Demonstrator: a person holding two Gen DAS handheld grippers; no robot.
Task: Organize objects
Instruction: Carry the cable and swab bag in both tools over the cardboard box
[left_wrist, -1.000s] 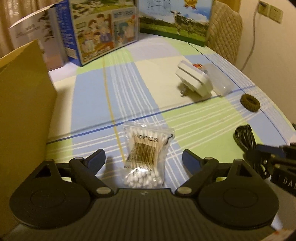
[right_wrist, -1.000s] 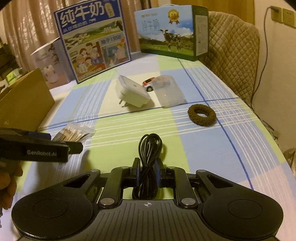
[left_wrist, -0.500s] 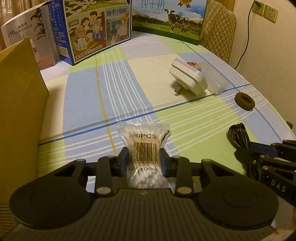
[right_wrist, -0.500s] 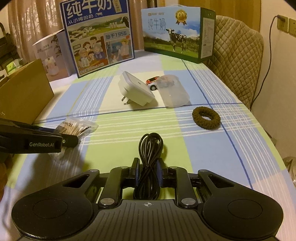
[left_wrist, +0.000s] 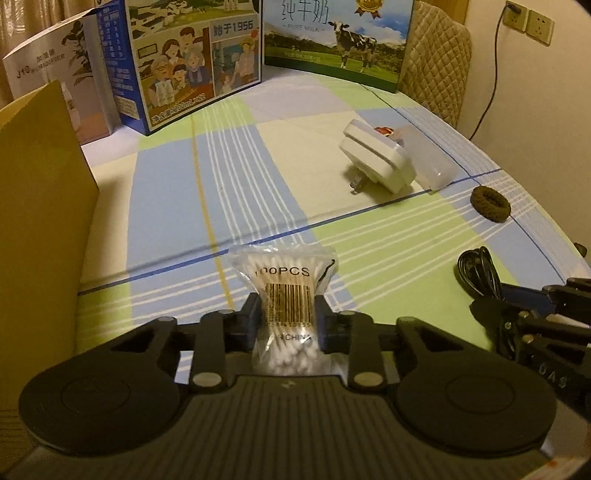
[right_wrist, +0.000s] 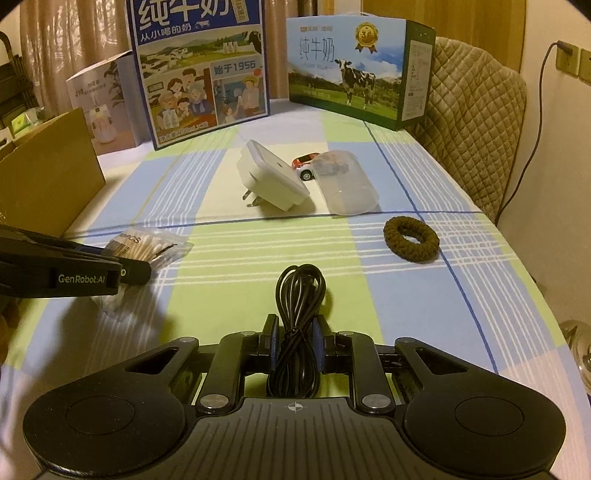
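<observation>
The left tool (left_wrist: 287, 320) has just been closing and now pinches the swab bag (left_wrist: 286, 295) across its middle, against the table (left_wrist: 236, 177). The slick film bulges beyond the pads, so a lift could let it slip or twist out. The right tool (right_wrist: 294, 341) is clenched on the cable (right_wrist: 298, 306); its free loops ahead could uncoil and drag. The box (left_wrist: 40, 206), left of the bag, looks the likely destination.

The left claw (left_wrist: 287, 317), wide open a second ago, now pinches the clear plastic bag of white cotton swabs (left_wrist: 286, 295).
</observation>
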